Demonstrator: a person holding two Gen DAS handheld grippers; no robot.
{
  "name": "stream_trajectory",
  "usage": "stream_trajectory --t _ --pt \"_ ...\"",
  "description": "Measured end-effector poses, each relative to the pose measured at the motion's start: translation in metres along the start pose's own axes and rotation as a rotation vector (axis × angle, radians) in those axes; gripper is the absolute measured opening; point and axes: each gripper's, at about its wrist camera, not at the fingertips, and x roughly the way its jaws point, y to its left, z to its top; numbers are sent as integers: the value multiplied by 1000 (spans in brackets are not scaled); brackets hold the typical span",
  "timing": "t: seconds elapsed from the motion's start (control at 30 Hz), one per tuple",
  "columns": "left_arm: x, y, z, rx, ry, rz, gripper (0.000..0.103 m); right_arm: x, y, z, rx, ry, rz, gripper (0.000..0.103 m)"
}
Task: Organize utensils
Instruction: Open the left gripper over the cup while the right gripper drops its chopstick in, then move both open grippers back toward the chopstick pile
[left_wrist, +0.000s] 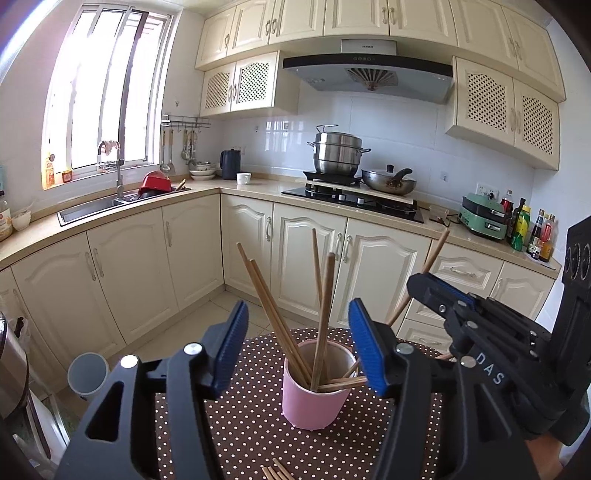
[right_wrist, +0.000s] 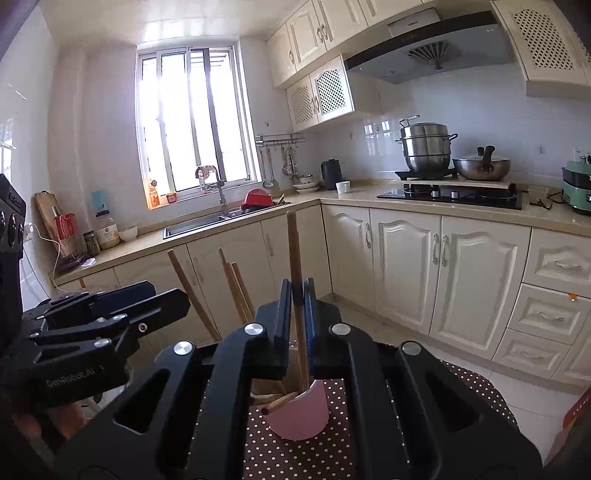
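Our left gripper (left_wrist: 297, 339) has its blue-padded jaws spread fairly wide, nothing pressed between the pads. The pink cup (left_wrist: 316, 391) sits just past the gap on the brown polka-dot tablecloth (left_wrist: 251, 417), and the wooden chopsticks in the cup (left_wrist: 291, 325) rise up through the space between the pads without touching either one, as far as we can see. Most lean left or stand near upright; a couple lie low across the rim, pointing right. A few loose chopsticks (left_wrist: 275, 472) lie on the cloth at the bottom edge of the left view, near us.

Our right gripper (right_wrist: 297, 288) is pinched nearly closed on a single chopstick (right_wrist: 293, 251), held roughly upright, top end sticking well above the fingers, lower end running down toward the cup (right_wrist: 299, 421) below. We can't tell whether its tip is inside the cup yet; the gripper body hides that part. In the left view the right gripper comes in from the right with the clamped chopstick slanting up past the counter edge.

Behind: cream cabinets (left_wrist: 192, 251), sink (left_wrist: 92, 210), stove with steamer pot (left_wrist: 338, 155).
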Motion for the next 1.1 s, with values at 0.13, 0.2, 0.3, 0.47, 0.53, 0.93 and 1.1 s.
stream_trajectory --t 0.13,0.2,0.3,0.47,0.53,0.93,1.1 --pt "-10 4 0 -5 -8 5 61 -10 2 2 1 -12 -10 55" --pt "-14 5 1 -5 -10 7 61 -16 4 3 0 -26 -15 56" --pt "-25 8 1 -8 -21 18 62 -24 8 5 -1 -27 -16 56" --pt "-47 11 1 -14 -43 26 62 -42 15 7 -5 -42 -12 56" --pt "-57 13 0 -17 -52 28 63 -51 18 7 -9 -50 -8 56" --pt "-97 19 -37 -16 -25 29 65 -93 37 -16 -41 -36 6 56" --pt "-94 26 -62 -45 43 23 65 -101 40 -32 -44 -10 -2 56"
